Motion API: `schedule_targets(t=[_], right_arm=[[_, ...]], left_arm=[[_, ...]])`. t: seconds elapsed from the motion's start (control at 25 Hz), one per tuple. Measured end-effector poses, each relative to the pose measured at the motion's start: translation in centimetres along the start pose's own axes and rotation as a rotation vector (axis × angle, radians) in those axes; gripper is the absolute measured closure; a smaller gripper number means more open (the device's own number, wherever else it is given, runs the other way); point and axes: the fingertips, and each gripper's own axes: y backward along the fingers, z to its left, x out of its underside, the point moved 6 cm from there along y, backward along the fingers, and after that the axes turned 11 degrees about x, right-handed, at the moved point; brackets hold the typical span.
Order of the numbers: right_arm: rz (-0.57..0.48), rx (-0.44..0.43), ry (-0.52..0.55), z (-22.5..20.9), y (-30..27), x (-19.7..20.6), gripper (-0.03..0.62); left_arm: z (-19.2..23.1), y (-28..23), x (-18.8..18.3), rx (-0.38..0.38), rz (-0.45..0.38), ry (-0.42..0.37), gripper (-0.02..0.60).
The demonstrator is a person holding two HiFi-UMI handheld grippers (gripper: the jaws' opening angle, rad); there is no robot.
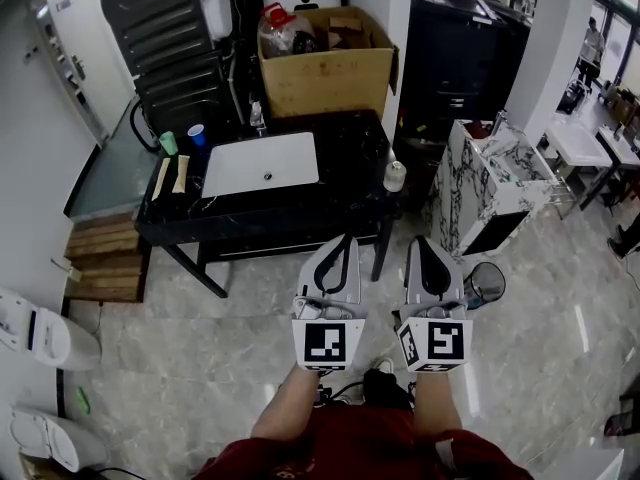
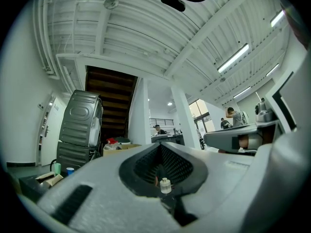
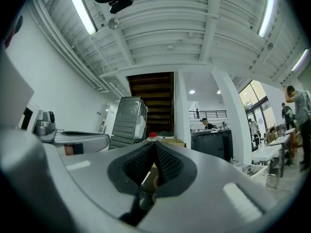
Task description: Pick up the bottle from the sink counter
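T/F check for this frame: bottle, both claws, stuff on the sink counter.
1. The bottle stands at the right front corner of the sink counter. True.
2. The right claw grips the bottle. False: it is shut on nothing, on the near side of the counter.
3. The left claw is shut and empty. True.
4. The green cup sits in the white basin. False: it stands left of the basin, beside a blue cup.
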Motion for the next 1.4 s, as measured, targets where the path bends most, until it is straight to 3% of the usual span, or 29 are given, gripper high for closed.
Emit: schedule_targets(t=[0.32, 0.52, 1.4], right_arm=[[-0.004, -0.017, -0.004, -1.7, -4.9, 1.6, 0.592], [-0.002, -0.027, -0.018, -3.6, -9.1, 2.1, 0.592], [-0.02, -0.02, -0.071, -16.5, -25.2, 4.5, 0.592]], left_arm=[[1.3, -4.7, 1.6, 0.002, -0.009, -0.042, 0.578], [2.4, -8.9, 2.5, -0.017, 0.0, -0.024, 0.578], [2.9, -29.3, 5.7, -0.024, -0.004, -0.06, 0.578]])
